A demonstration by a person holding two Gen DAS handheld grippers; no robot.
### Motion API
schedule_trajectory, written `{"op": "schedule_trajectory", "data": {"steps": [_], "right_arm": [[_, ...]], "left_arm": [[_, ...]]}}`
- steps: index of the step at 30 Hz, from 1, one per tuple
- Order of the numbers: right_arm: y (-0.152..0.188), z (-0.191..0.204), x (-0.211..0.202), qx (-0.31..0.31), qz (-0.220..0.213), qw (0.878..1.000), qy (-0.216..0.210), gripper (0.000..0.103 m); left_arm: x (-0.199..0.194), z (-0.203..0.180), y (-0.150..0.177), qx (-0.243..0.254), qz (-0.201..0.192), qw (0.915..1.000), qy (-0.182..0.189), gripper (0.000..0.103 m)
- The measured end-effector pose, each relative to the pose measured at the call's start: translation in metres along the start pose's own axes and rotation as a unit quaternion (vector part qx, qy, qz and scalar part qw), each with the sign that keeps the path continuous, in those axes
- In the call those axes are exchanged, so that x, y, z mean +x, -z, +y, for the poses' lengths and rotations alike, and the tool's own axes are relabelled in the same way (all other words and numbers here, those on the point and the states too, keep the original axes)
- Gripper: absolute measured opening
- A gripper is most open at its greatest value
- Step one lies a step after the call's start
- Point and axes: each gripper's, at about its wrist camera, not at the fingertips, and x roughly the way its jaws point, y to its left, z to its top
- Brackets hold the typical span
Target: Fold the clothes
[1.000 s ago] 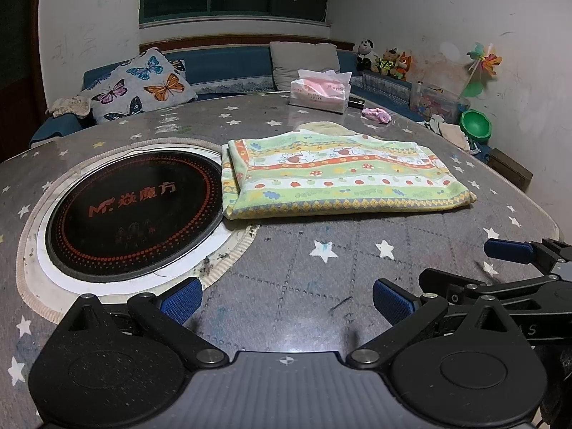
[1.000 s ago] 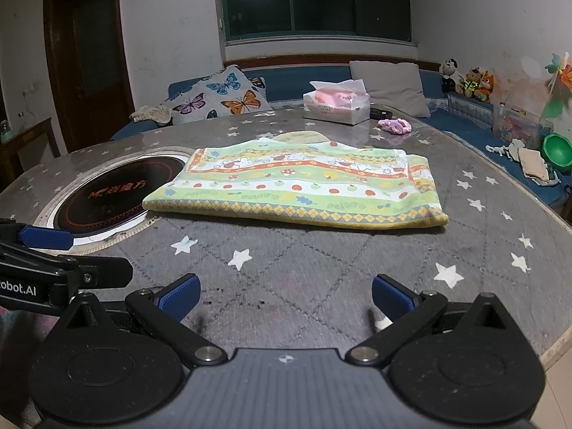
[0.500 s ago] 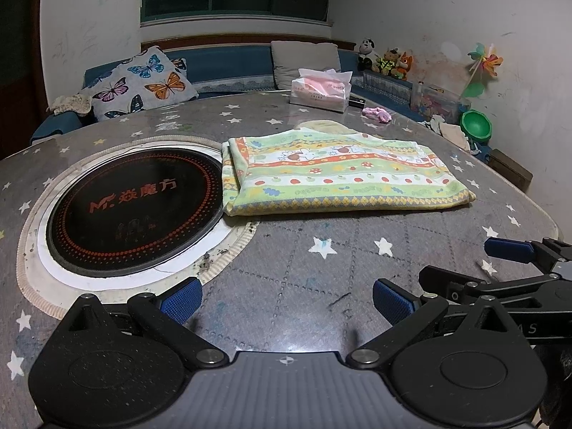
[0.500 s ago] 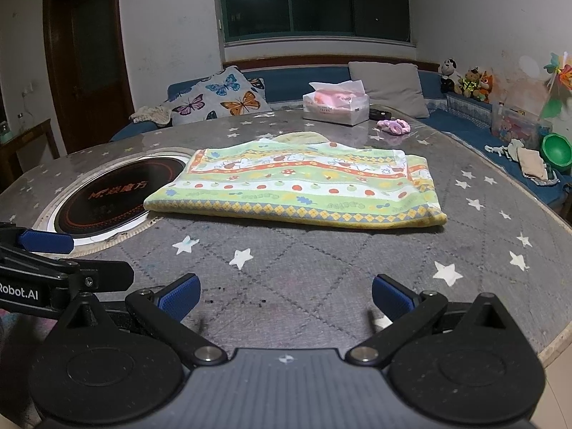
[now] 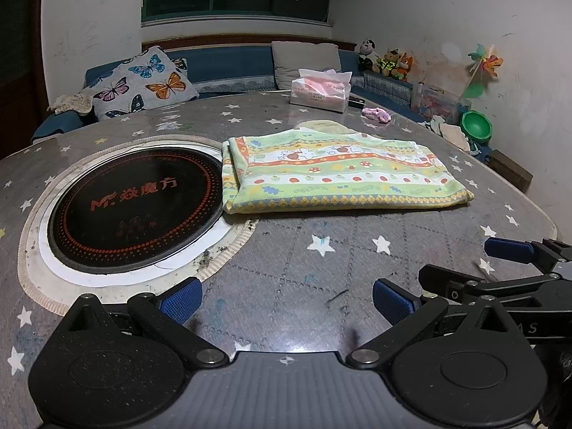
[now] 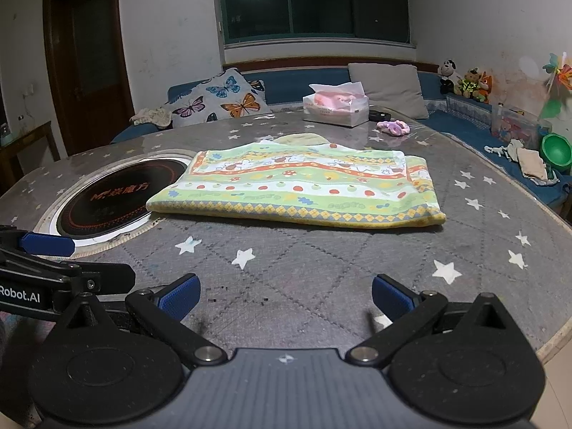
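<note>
A folded garment (image 5: 339, 175) with green, orange and white printed stripes lies flat on the round star-patterned table (image 5: 304, 279); it also shows in the right wrist view (image 6: 300, 186). My left gripper (image 5: 286, 296) is open and empty, low over the table's near edge, well short of the garment. My right gripper (image 6: 284, 295) is open and empty beside it, also short of the garment. The right gripper's fingers (image 5: 507, 250) show at the right of the left wrist view; the left gripper's fingers (image 6: 46, 245) show at the left of the right wrist view.
A black round cooktop (image 5: 132, 207) is set into the table left of the garment. A tissue box (image 5: 320, 94) and a pink scrunchie (image 5: 377, 114) sit at the table's far side. A blue sofa with a butterfly cushion (image 5: 143, 85) lies behind.
Both grippers have stayed open; the views shift only slightly, with the garment sitting a touch closer and lower in the frames.
</note>
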Motion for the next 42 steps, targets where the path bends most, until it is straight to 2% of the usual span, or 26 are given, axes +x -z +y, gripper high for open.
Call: {"op": "schedule_trajectory", "data": {"steps": [42], "right_arm": [[-0.0021,0.0009,0.0019,-0.006,0.003,1.000,0.010,0.103]], "left_arm": [[0.0003,0.0005,0.0003,-0.004,0.000,1.0000,-0.001,0.103]]}}
